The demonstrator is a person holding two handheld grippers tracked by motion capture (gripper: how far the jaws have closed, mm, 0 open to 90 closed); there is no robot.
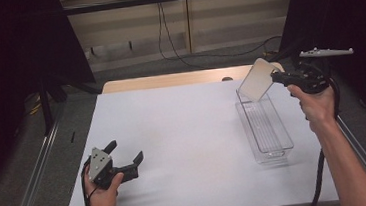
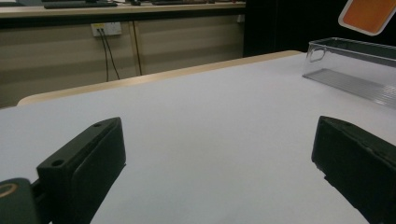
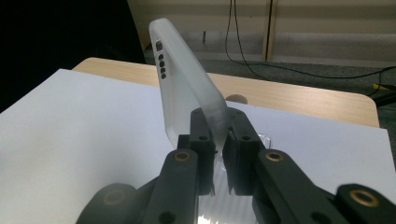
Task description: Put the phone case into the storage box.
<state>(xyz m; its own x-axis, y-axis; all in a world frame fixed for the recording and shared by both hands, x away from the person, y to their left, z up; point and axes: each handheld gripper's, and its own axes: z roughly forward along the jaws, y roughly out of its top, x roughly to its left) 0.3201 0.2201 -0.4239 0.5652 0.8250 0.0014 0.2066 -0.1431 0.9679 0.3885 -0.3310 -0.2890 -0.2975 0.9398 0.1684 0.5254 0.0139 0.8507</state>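
Over on the left, the left tool sits low on the white surface, jaws spread wide with nothing between them, its hand resting near the front edge. From its own view the two black jaws frame bare surface, and the clear bin lies well off toward the far right.

Move across to the right side and here is the action: the right tool is up in the air, jaws clamped tight on the bottom edge of a frosted phone case. The right gripper view shows the case standing nearly on end from the jaws, camera cut-outs at the top, tilted away and to the left.

The case hangs just above the far end of the clear bin, whose long axis runs from far to near. So the case likely goes straight down, laid along that axis. The right hand is right beside it; the left is well apart.
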